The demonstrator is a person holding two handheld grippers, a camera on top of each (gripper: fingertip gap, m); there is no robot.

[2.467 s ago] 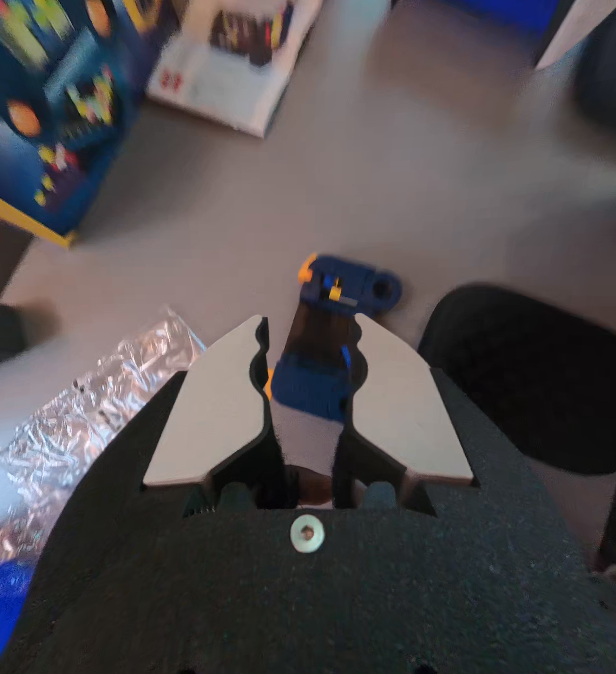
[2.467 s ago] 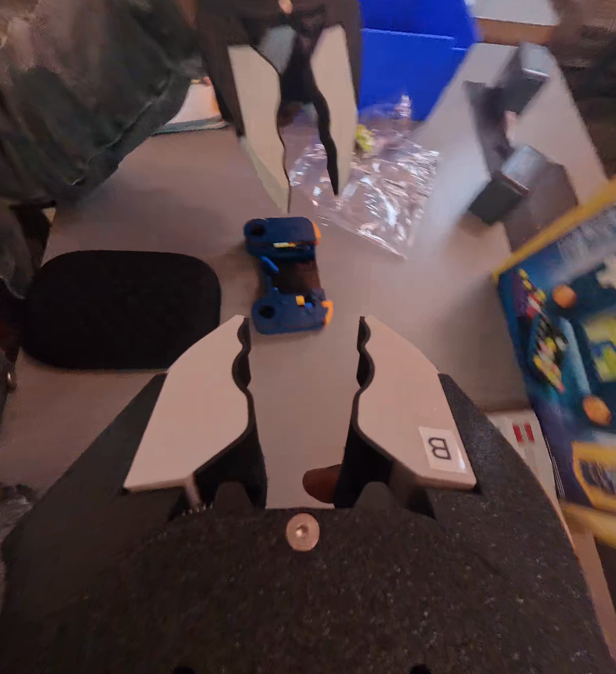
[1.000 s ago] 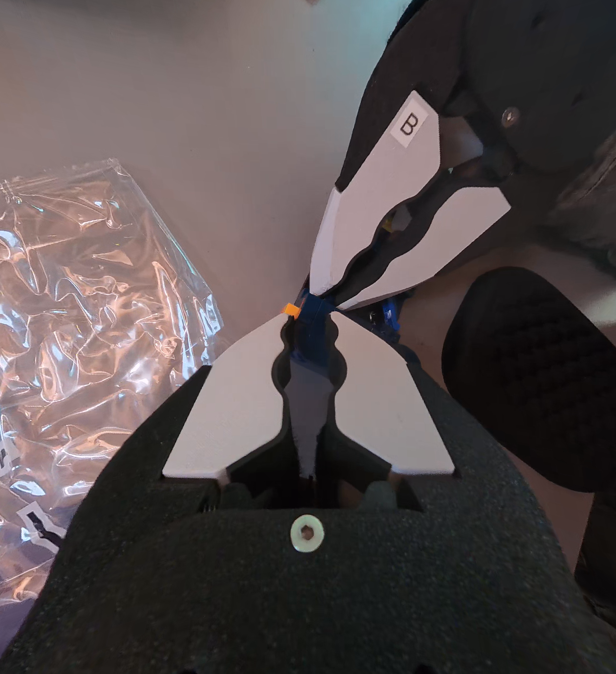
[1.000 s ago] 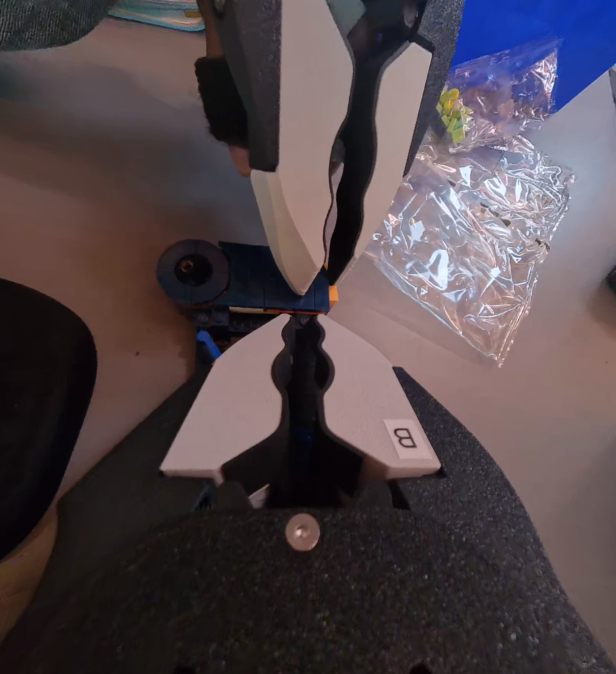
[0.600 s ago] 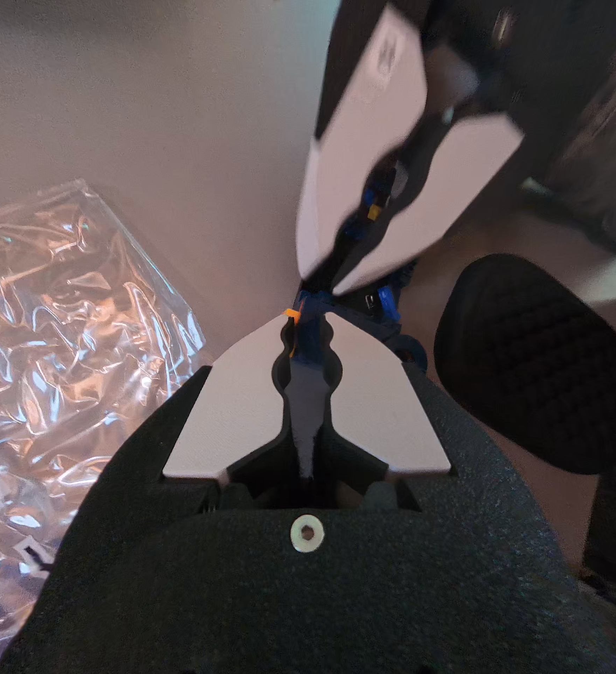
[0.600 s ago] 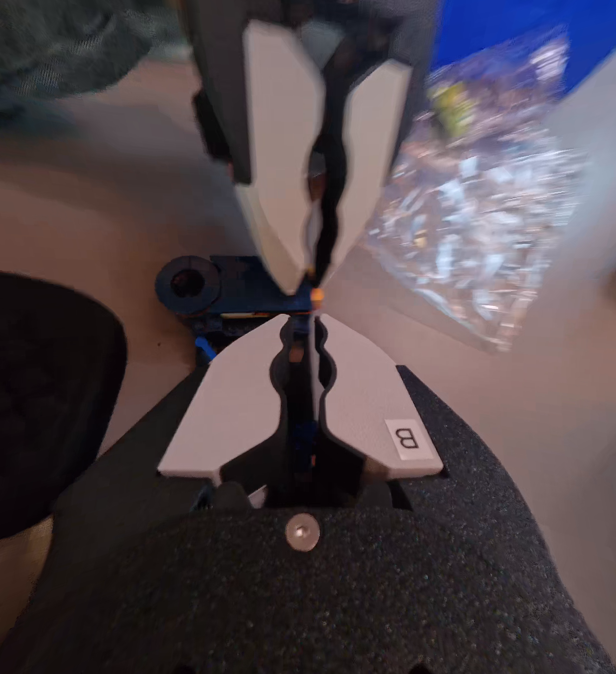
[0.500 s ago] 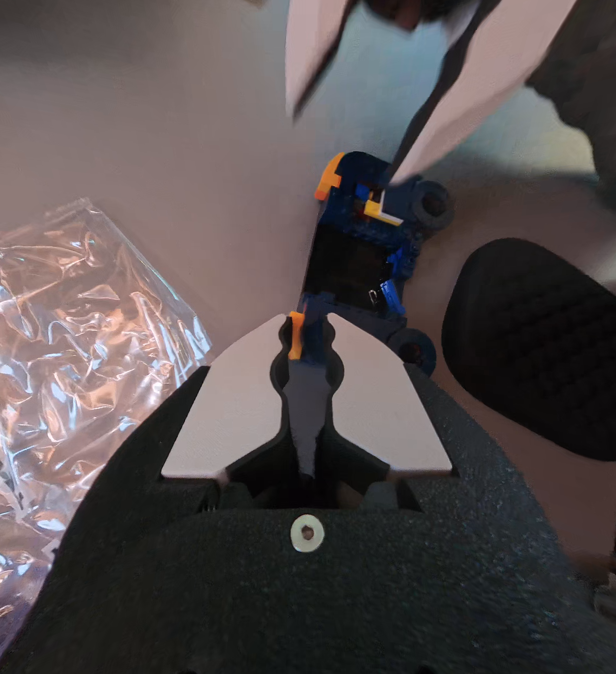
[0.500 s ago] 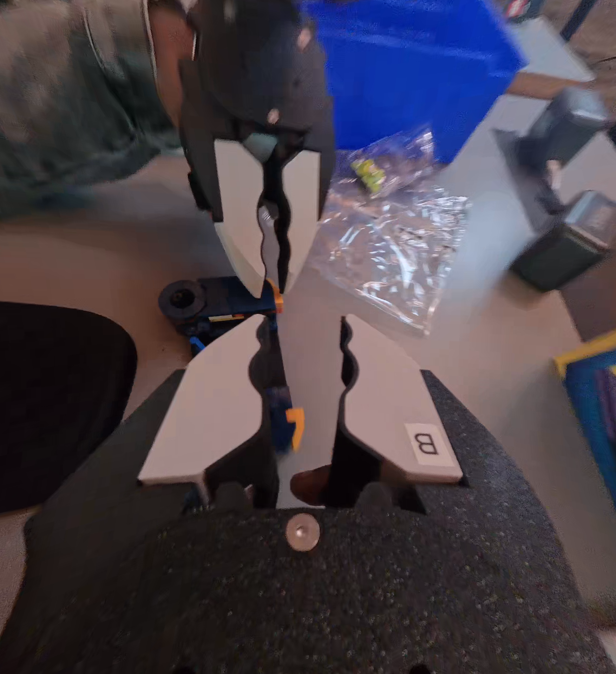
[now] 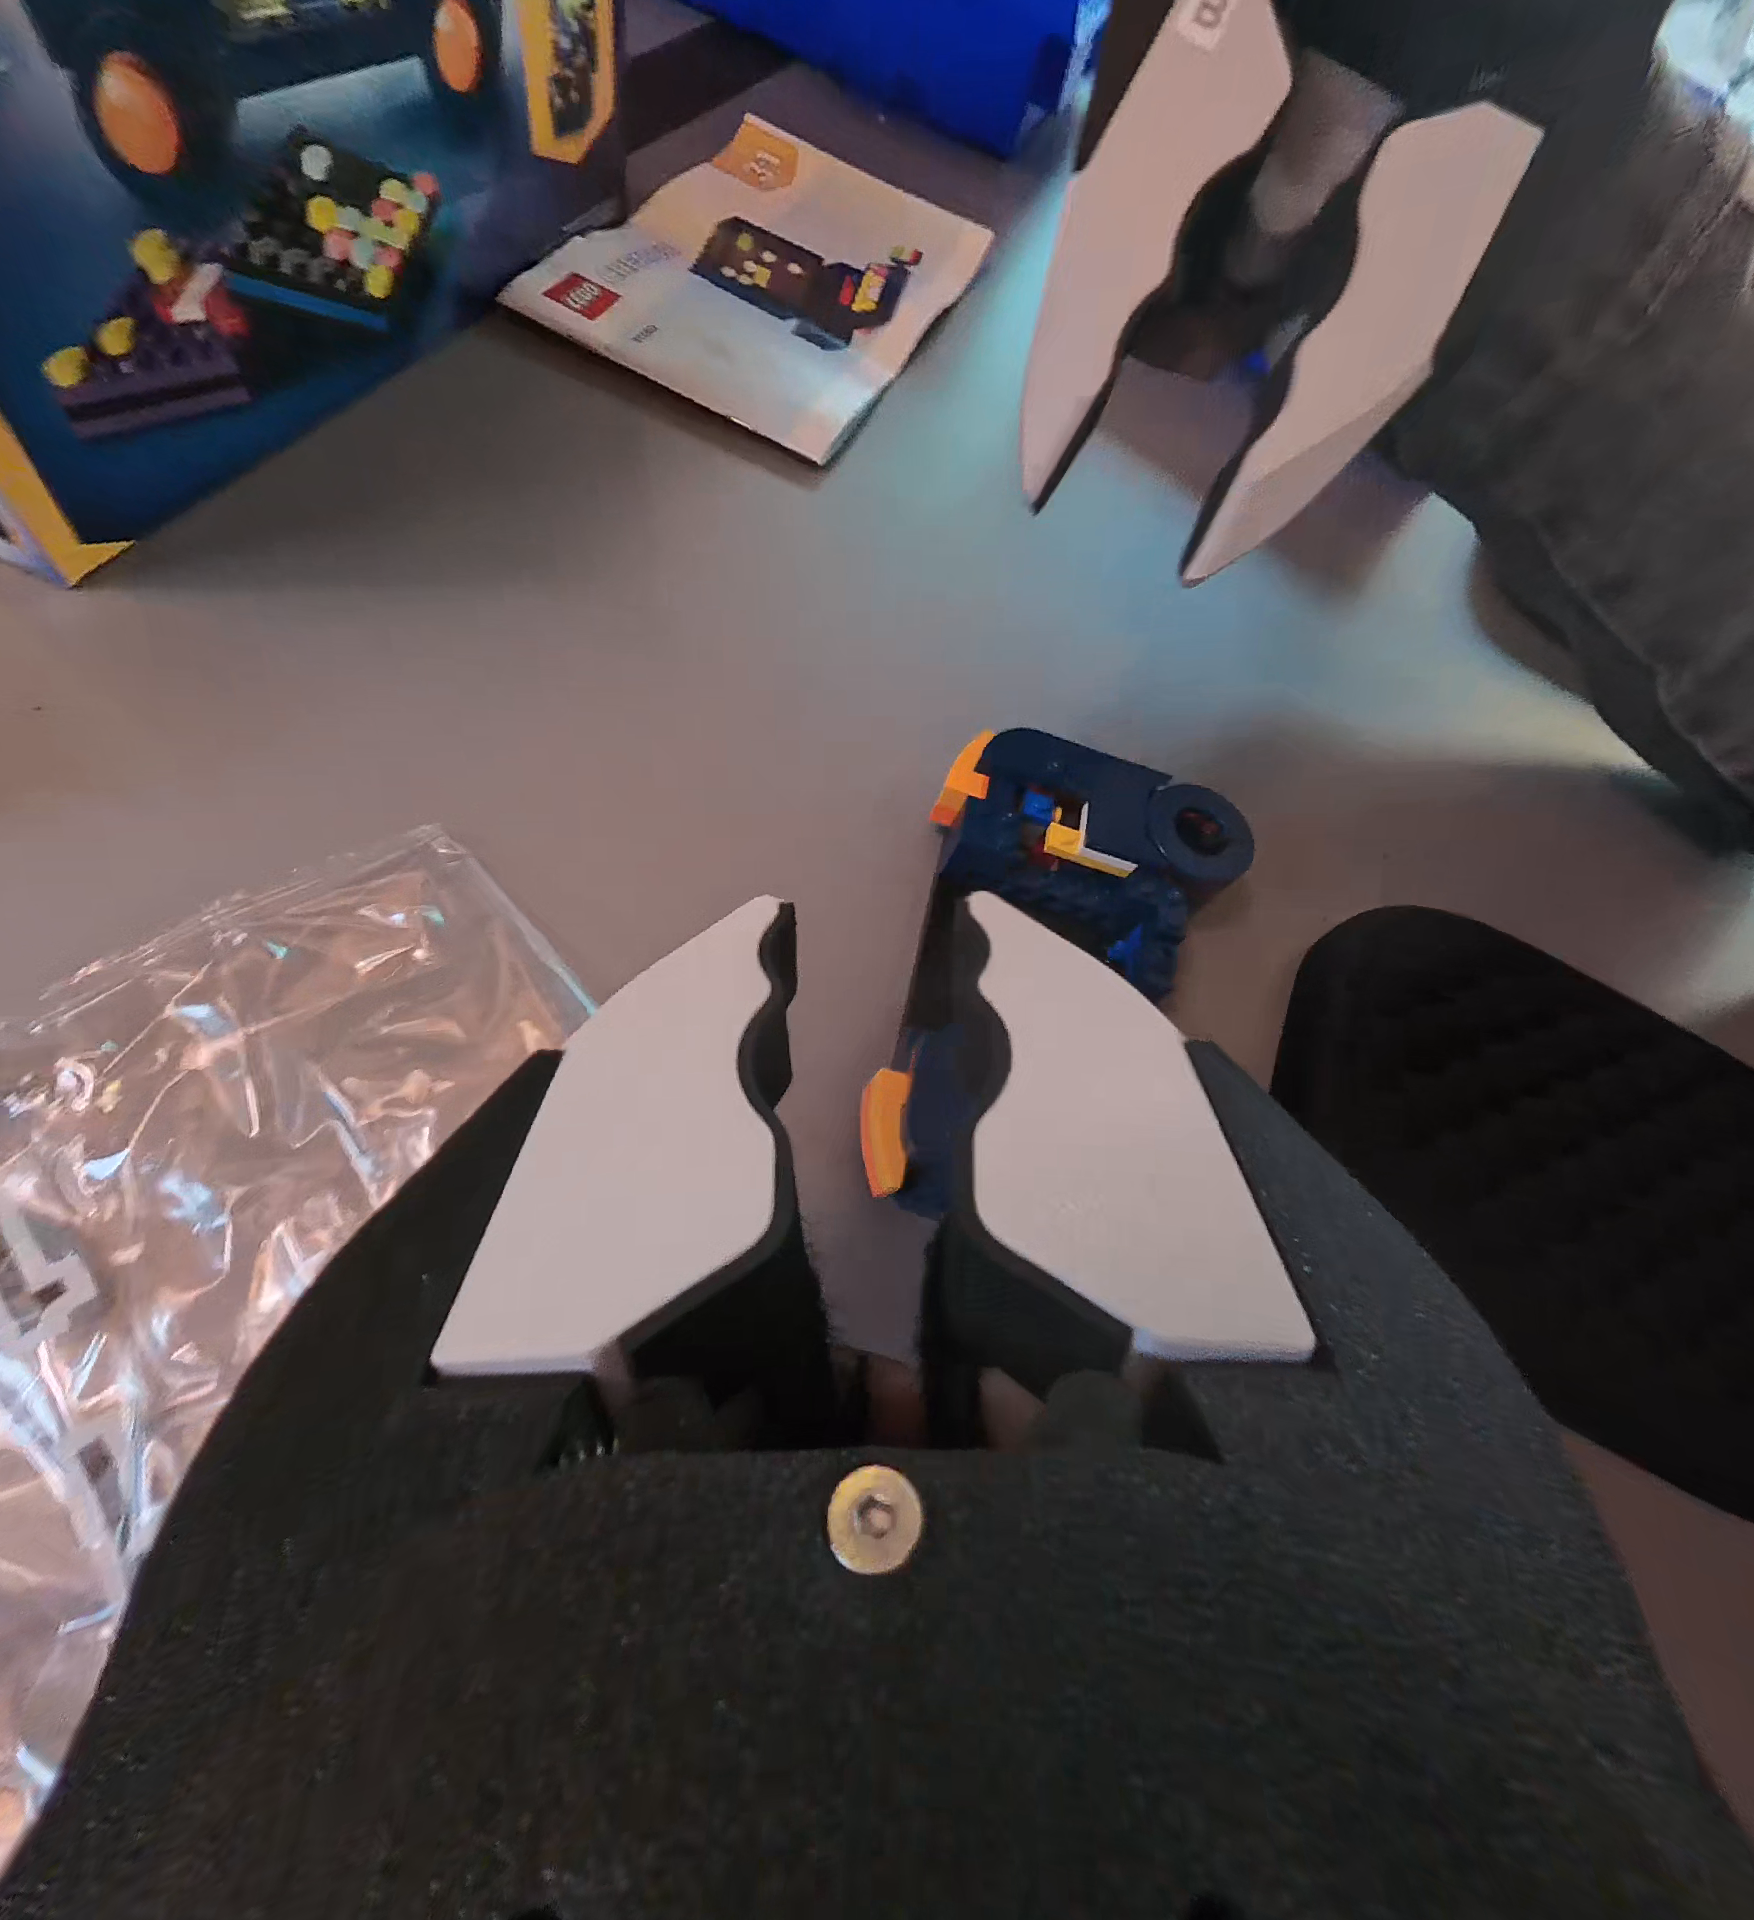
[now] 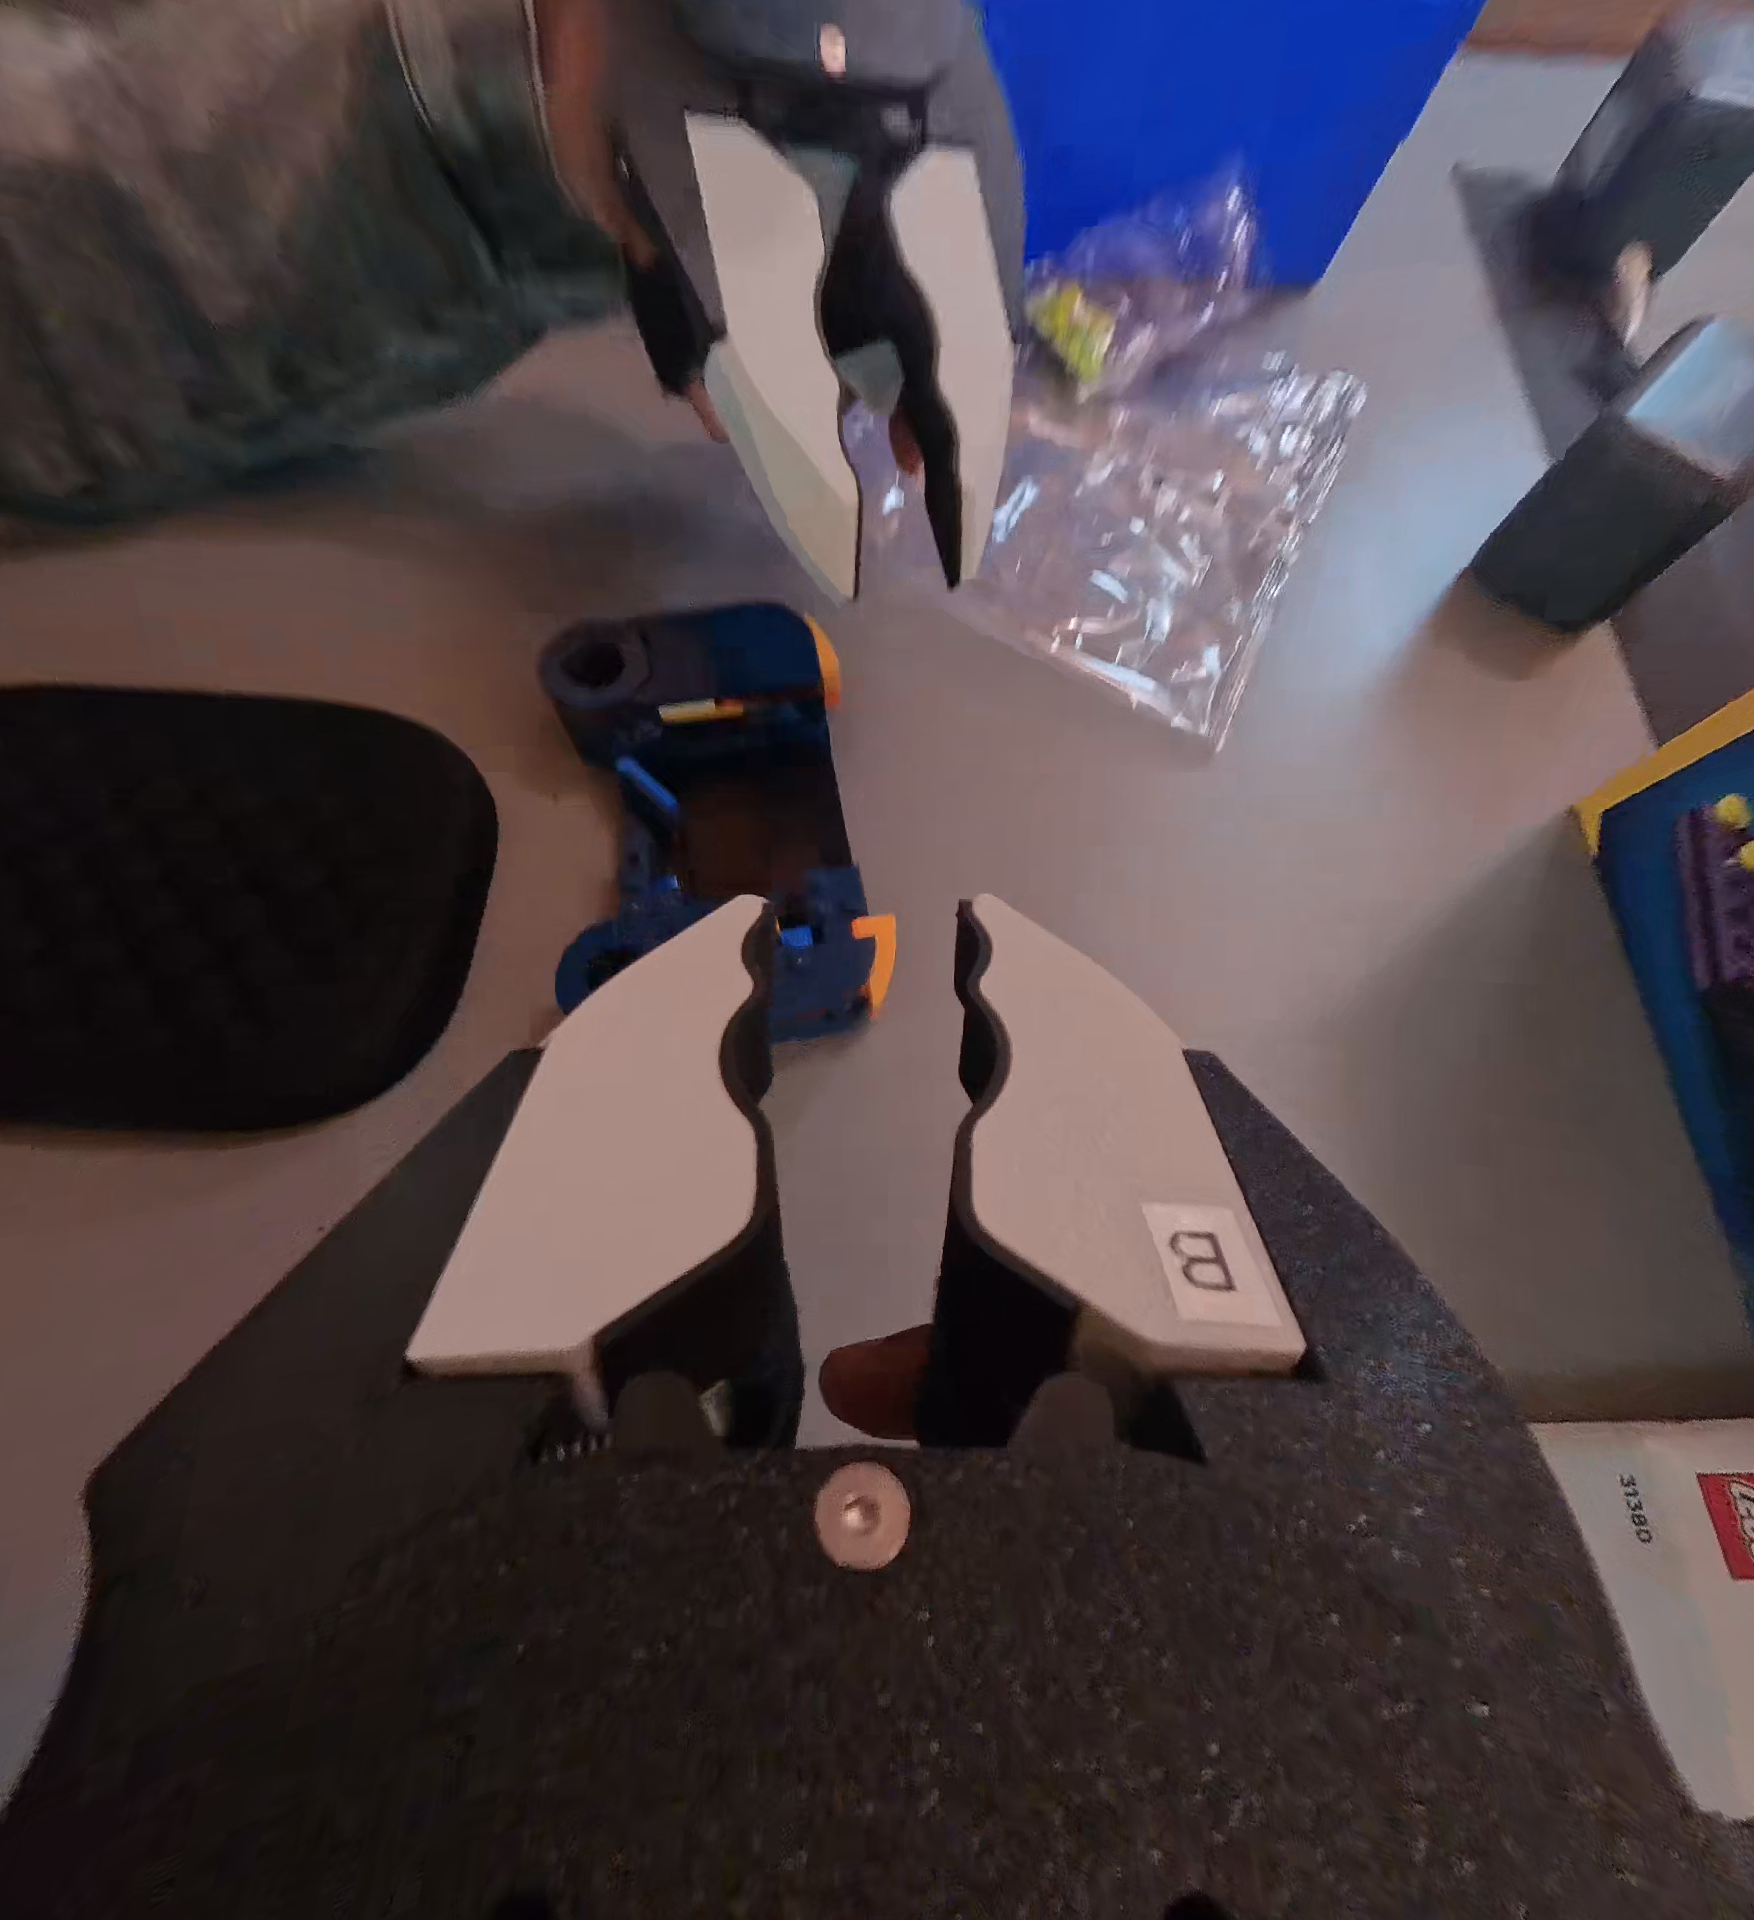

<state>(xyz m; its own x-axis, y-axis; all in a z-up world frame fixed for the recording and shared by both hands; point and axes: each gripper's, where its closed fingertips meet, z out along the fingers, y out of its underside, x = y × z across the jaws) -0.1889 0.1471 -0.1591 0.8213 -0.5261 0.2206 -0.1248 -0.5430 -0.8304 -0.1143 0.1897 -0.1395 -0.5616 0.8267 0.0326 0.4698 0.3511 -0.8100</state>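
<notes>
While both grippers stand spread and hold nothing, the blue brick assembly (image 9: pixel 1055 883) lies flat on the grey surface (image 9: pixel 561 675) between them. Its long axis runs from one gripper toward the other. The left gripper (image 9: pixel 878 914) is nearer; its right finger overlaps the assembly's near end. The right gripper (image 10: pixel 862 909) hangs above the opposite end. A clear plastic bag (image 9: pixel 177 1091) and a black pad (image 9: pixel 1579 1195) flank the assembly.

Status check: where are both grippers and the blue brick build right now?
Left gripper open, empty, over the near end of the blue brick build. Right gripper open, empty, above its other end. Build flat on grey table, black pad beside it.
</notes>
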